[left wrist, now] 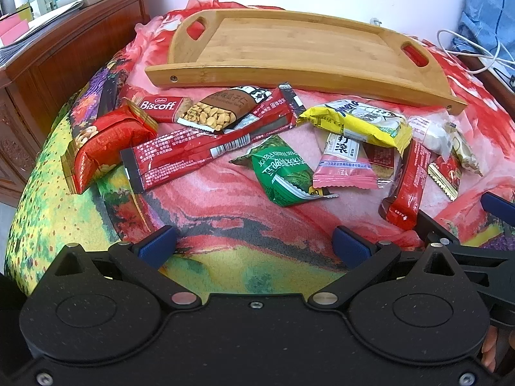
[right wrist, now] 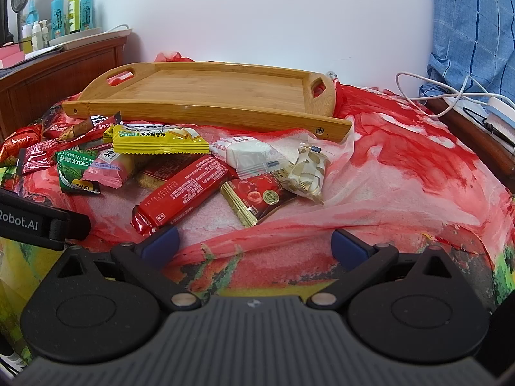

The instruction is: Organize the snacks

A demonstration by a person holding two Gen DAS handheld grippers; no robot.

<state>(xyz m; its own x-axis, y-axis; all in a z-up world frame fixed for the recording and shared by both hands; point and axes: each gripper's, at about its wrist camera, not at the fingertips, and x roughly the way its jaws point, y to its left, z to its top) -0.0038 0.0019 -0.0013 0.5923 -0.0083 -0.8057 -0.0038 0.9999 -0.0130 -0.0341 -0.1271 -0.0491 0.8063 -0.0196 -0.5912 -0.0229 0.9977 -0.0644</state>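
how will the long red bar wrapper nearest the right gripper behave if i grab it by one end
The long red bar looks stiff, so it probably lifts in one piece. Its glossy film may slip between the fingers. One end rests on other packets, so lifting could nudge those.

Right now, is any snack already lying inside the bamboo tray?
No, the bamboo tray holds nothing, and snacks such as the yellow packet lie on the cloth in front of it.

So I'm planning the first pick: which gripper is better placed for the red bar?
Right. Its open gripper sits just short of the red bar, while the left gripper faces the green packet.
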